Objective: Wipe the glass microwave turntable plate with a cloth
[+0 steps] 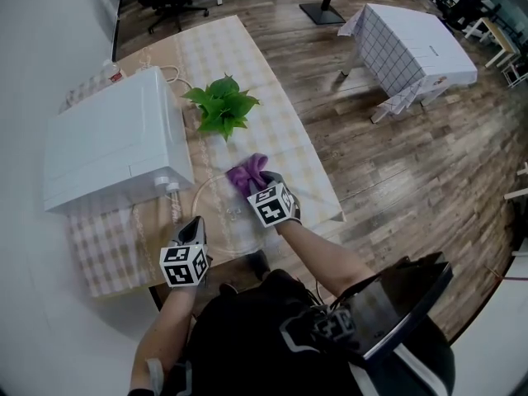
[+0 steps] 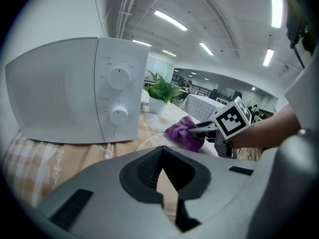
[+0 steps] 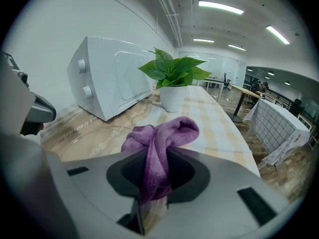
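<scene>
The clear glass turntable plate [image 1: 221, 225] [image 2: 148, 141] [image 3: 75, 138] lies flat on the tablecloth in front of the microwave. My right gripper [image 1: 257, 188] [image 3: 152, 185] is shut on a purple cloth [image 1: 247, 173] [image 3: 164, 133] [image 2: 181, 132], whose bunched end rests over the plate's far right part. At the plate's near left rim, my left gripper [image 1: 196, 223] [image 2: 167, 180] has its jaws closed to a narrow slit, apparently on the rim. The left gripper view shows the right gripper [image 2: 205, 129] from the side, with the cloth at its tips.
A white microwave [image 1: 115, 139] [image 2: 75, 93] [image 3: 114, 78] stands left of the plate, door shut. A potted green plant [image 1: 221, 106] [image 3: 172, 76] sits just beyond the plate. The table edge [image 1: 326, 196] runs close on the right. Another draped table [image 1: 412, 52] stands across the floor.
</scene>
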Tool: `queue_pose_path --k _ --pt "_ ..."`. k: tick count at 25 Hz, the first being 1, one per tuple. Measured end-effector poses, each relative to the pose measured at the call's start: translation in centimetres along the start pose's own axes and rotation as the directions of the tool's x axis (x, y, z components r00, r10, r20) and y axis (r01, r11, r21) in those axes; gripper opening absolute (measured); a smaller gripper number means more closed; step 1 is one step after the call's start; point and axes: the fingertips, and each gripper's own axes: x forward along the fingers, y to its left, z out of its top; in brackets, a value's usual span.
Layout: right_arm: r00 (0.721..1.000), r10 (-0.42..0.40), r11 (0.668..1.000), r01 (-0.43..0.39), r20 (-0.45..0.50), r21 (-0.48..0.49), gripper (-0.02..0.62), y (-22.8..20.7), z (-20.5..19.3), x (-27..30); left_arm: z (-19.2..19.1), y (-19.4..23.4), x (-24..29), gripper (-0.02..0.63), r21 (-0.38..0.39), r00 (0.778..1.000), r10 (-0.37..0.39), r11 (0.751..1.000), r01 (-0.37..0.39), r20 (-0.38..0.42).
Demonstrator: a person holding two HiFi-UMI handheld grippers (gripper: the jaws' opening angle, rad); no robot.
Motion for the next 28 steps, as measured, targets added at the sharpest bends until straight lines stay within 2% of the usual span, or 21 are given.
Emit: queue_pose_path --k 9,15,20,25,28 --pt "0.996 -0.082 0.996 0.08 0.046 0.051 0.091 -1.3 1.0 -2.4 -0.1 1.5 -1.8 0.002 0.002 0.999 -0.006 1.0 0.006 0.035" --pt "0.984 -0.148 0.988 0.141 0.1 0.069 0.091 -1.1 2.8 -5.8 1.6 1.5 -4.2 0.002 0.026 0.993 -0.039 0.999 0.037 0.112" --pt "0.975 -0.151 0.987 0.138 0.164 0.087 0.091 1.2 4.7 -8.8 3.1 1.9 -7.1 0.002 0.063 0.979 -0.051 0.997 0.04 0.2" --pt "0.965 -0.146 0.985 0.122 0.218 0.122 0.091 3.6 5.8 -12.1 3.6 2.5 -9.9 0.002 0.086 0.971 -0.042 0.996 0.022 0.236" --pt "0.958 -0.144 0.983 0.11 0.249 0.148 0.091 4.9 6.4 -14.0 4.4 2.8 -12.2 0.002 0.077 0.953 -0.033 0.997 0.01 0.3"
